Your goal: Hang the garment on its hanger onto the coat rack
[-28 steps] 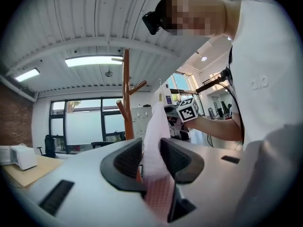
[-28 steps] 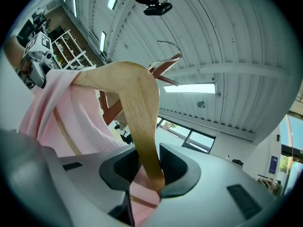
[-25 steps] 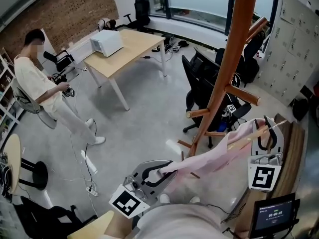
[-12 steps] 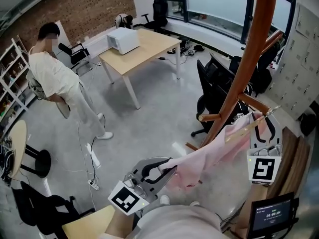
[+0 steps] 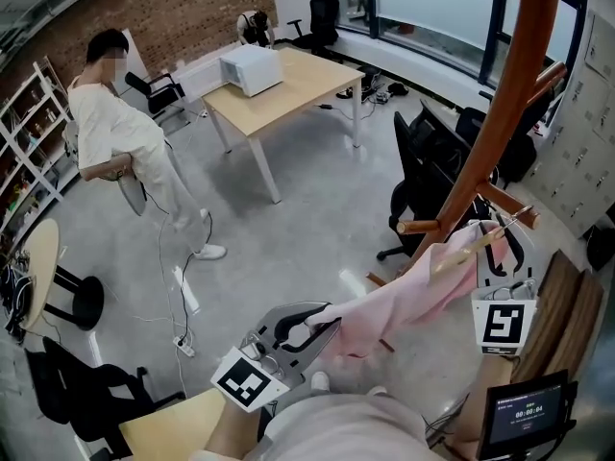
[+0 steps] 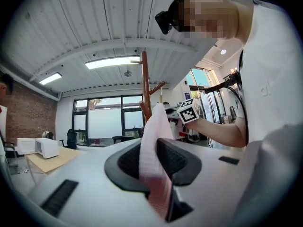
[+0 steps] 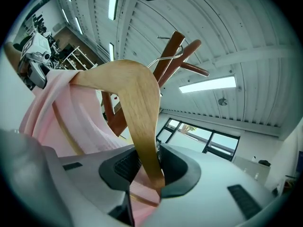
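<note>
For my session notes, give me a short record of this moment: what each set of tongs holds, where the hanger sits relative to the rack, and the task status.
left tongs: closed on a fold of the pink garment; jaws have just been closing
right tongs: closed on the wooden hanger, garment fabric alongside it
coat rack: wooden, upright, just beyond the hanger
hanger hook: close to a peg, not visibly on it
task status: garment not yet hung
</note>
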Demonstrator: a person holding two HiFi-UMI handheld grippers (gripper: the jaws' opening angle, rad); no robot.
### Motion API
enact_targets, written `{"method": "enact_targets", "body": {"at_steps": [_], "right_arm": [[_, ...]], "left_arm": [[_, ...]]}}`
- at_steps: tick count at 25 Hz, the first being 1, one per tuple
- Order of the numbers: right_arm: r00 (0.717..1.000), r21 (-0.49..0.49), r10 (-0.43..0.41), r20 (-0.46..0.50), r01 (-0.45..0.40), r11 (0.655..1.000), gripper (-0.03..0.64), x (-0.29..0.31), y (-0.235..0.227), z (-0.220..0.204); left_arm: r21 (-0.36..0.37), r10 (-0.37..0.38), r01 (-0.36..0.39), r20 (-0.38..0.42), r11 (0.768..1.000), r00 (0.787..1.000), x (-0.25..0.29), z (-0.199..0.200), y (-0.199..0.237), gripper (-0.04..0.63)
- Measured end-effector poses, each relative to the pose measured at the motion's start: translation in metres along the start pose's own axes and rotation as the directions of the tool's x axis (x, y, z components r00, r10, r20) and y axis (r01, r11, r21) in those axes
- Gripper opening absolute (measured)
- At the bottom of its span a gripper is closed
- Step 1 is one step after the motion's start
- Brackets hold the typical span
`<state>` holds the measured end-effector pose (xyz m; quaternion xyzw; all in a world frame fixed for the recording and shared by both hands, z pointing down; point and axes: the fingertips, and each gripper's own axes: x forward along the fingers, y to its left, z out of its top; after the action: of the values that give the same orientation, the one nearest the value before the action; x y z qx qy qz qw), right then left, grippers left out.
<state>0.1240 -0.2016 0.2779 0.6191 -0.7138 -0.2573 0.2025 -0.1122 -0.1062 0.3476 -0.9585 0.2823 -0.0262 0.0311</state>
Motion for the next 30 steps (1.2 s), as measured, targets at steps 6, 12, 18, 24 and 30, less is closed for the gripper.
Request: {"method": "enact_targets", "body": {"at_steps": [6, 12, 18, 24, 30], "right_arm": [[0.999, 0.014, 0.031, -0.017, -0.031, 0.999, 0.107, 0.012, 0.012, -0.013], [0.998, 0.012, 0.052, -0.03, -0.052, 0.999, 0.107, 0.022, 0.022, -0.02], [0.996, 0.017, 0.075, -0.045, -0.074, 0.997, 0.107, 0.034, 0.027, -0.028], [0.995, 0.018, 0.082, -0.056, -0.081, 0.997, 0.107, 0.041, 0.033, -0.032], [0.996, 0.006, 0.072, -0.045, -0.072, 0.997, 0.108, 0.041, 0.036, -0.031]], "left_arm": [[-0.019, 0.016, -0.016, 0.002, 1.0, 1.0, 0.002, -0.008, 0.005, 0.08], [-0.037, 0.032, -0.033, -0.023, 0.999, 0.999, 0.003, -0.019, 0.012, 0.08], [-0.044, 0.049, -0.05, -0.034, 0.998, 0.998, 0.007, -0.025, 0.019, 0.081], [-0.074, 0.066, -0.07, -0.052, 0.995, 0.996, 0.009, -0.03, 0.025, 0.081], [-0.057, 0.072, -0.075, -0.047, 0.996, 0.996, 0.005, -0.029, 0.023, 0.081]]}}
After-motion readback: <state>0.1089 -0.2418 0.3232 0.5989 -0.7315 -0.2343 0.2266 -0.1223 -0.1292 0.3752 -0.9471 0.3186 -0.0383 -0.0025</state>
